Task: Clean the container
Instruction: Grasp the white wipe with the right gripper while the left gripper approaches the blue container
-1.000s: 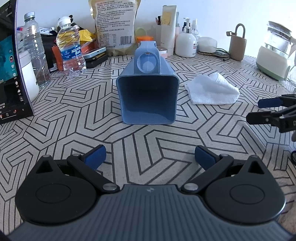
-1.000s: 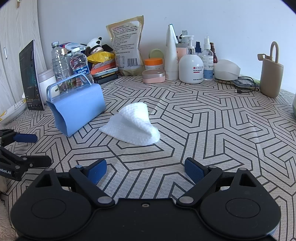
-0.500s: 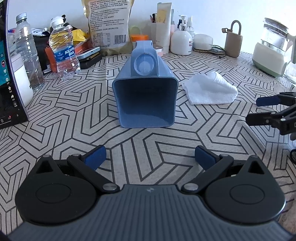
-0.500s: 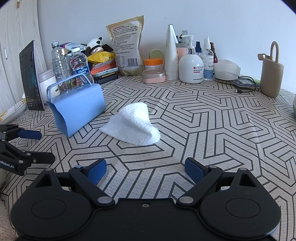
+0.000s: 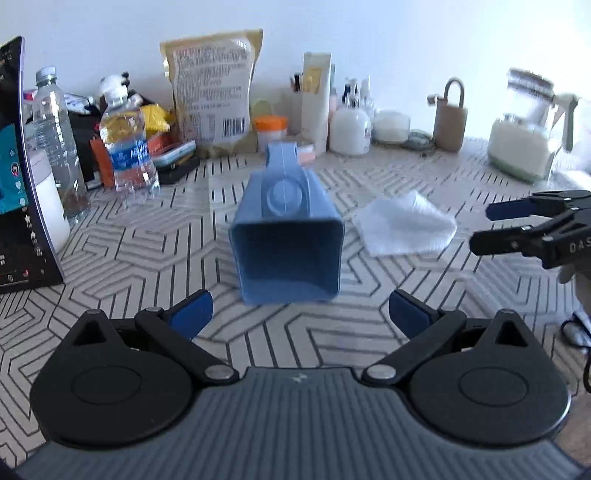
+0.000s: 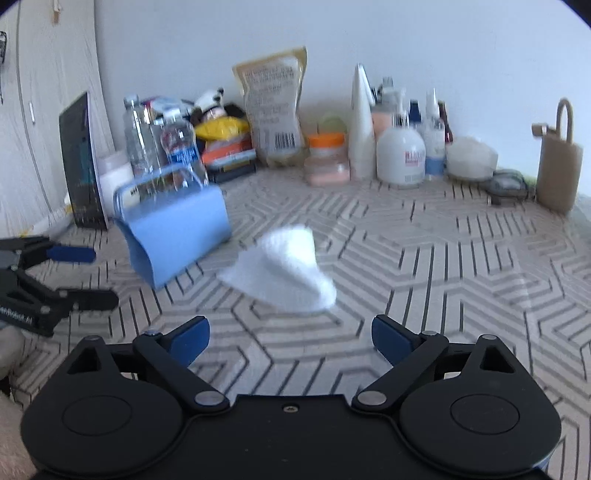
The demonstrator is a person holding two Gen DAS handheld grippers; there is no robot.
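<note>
Two views along hand-held tongs over a surface (image 5: 155, 243) covered in a cloth printed with dark geometric lines on a pale ground. A plain white wall (image 6: 258, 33) closes the far side, and in the right view a pale panelled wall (image 6: 48, 110) closes the left.

The left tongs (image 5: 299, 314) hang low over the surface with their blue-tipped fingers spread wide and nothing between them. Directly ahead lies the blue container (image 5: 286, 236), tipped on its side with its square mouth facing the camera and its handle uppermost, resting on the cloth. Just beside it, to the right, lies a crumpled white wipe (image 5: 404, 227), apart from the container. The right tongs (image 5: 487, 227) enter at the right edge, near the wipe.

From the right view, the right tongs (image 6: 290, 339) are likewise spread wide and hold nothing; the wipe (image 6: 284, 271) lies just ahead of them and the container (image 6: 173, 232) beyond it to the left, with the left tongs (image 6: 94, 275) at the left edge.

Along the back of the surface stand a printed food pouch (image 5: 212, 92), two water bottles (image 5: 127, 144), an orange-lidded jar (image 5: 271, 127), a white pump bottle (image 6: 400, 155), a beige pouch with a loop handle (image 6: 557, 162) and, far right, a glass kettle (image 5: 522, 136). A dark screen (image 5: 18, 177) stands upright at the left edge. Both views are softened by motion blur.
</note>
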